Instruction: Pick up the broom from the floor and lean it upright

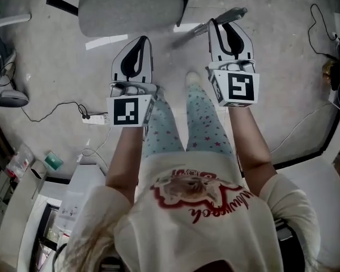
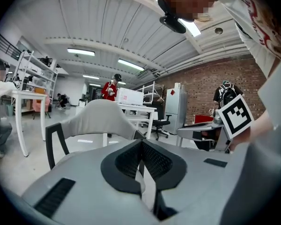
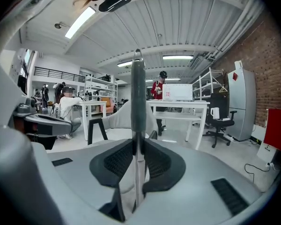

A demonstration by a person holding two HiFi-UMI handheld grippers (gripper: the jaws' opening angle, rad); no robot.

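Note:
My right gripper (image 3: 137, 146) is shut on the broom's grey handle (image 3: 137, 93), which stands upright between the pads; its top end reaches toward the ceiling. In the head view the handle (image 1: 229, 16) shows as a short grey bar across the tips of the right gripper (image 1: 226, 26). The broom's head is hidden. The left gripper (image 1: 137, 43) hangs beside it on the left, apart from the handle. Its jaws (image 2: 141, 146) meet at the tip with nothing between them.
A grey chair (image 1: 130, 7) stands just ahead of both grippers, and it shows in both gripper views (image 2: 98, 118) (image 3: 126, 116). A power strip (image 1: 94, 118) and cables lie on the floor at left. White tables (image 3: 178, 104), an office chair (image 3: 220, 114) and people stand farther off.

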